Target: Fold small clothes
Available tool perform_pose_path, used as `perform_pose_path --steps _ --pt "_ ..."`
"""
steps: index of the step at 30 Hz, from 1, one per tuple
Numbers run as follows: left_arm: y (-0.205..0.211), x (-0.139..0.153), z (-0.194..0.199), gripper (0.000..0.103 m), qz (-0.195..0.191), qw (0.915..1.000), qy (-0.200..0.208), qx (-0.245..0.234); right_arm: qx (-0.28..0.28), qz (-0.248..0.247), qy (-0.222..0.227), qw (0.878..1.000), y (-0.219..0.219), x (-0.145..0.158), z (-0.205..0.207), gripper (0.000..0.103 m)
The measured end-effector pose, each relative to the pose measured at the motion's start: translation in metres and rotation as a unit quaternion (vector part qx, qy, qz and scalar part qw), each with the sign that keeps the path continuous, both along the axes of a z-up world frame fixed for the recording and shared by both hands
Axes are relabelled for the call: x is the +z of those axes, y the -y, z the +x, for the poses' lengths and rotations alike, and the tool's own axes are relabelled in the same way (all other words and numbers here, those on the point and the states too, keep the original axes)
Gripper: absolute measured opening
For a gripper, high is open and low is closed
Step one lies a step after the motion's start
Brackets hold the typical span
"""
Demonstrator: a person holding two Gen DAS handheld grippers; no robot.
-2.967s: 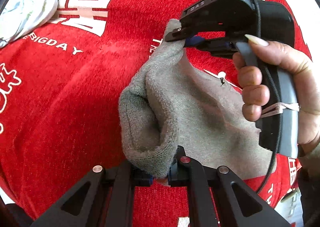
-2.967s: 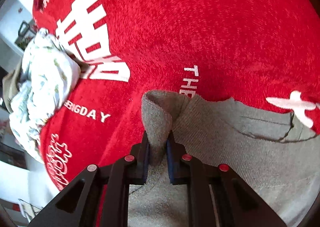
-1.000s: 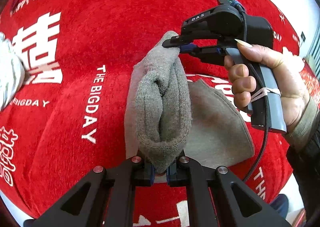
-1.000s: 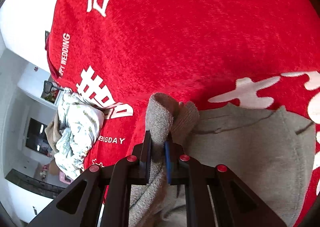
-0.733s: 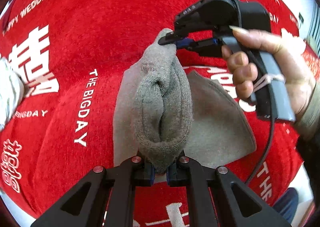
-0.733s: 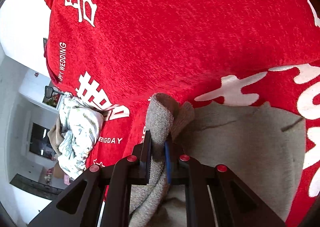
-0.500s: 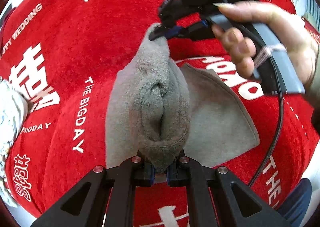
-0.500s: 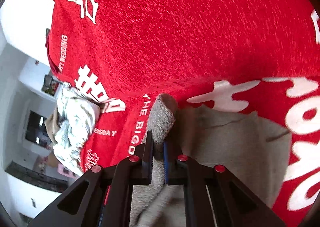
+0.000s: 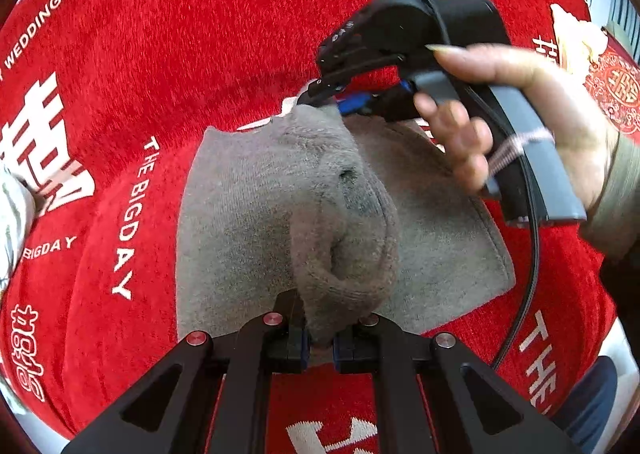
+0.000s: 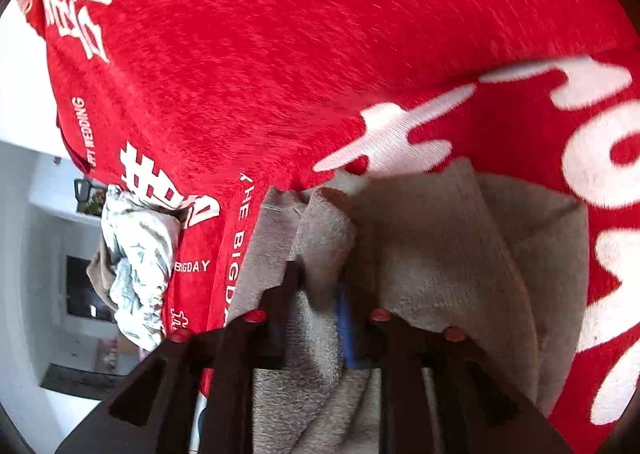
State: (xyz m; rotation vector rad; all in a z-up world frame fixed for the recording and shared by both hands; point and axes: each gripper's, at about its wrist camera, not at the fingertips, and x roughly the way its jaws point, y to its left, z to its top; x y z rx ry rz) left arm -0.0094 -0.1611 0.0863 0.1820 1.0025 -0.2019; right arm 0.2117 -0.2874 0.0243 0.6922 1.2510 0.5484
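My left gripper (image 9: pixel 319 342) has its fingers pinched tight on a bunched fold of the grey knitted garment (image 9: pixel 256 221), which lies spread on the red cloth (image 9: pixel 200 33) with white lettering that covers the counter. My right gripper (image 10: pixel 316 294), held in my right hand (image 9: pixel 520 109), has just been opening its fingers; the far fold of the garment sits loosely between them, no longer squeezed. A crumpled pale printed cloth (image 10: pixel 136 254) lies well apart at the red cloth's edge.

Red printed cloth (image 9: pixel 224 45), crumpled floral fabric (image 10: pixel 138 254)
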Motion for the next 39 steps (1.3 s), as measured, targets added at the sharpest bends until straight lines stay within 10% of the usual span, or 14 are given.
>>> perform_pose_path --steps 2,8,13,28,39 --pt "0.002 0.001 0.002 0.008 0.0 1.0 -0.001 0.0 -0.006 0.016 -0.011 1.0 0.006 -0.006 -0.005 0.068" --pt "0.005 0.0 0.003 0.008 0.001 1.0 -0.001 0.003 -0.001 0.076 -0.027 0.997 0.016 -0.016 -0.03 0.071" --pt "0.008 0.005 -0.001 0.008 0.012 0.9999 0.009 0.002 0.036 0.059 -0.008 0.998 -0.006 -0.019 -0.029 0.02" --pt "0.052 0.019 -0.005 0.008 0.027 0.9988 0.03 -0.03 0.104 -0.057 0.129 0.985 0.0 0.058 -0.025 0.015" --pt "0.09 0.006 -0.006 0.008 0.042 0.9969 0.023 -0.062 0.1 -0.09 0.142 0.981 0.037 0.054 -0.027 0.015"
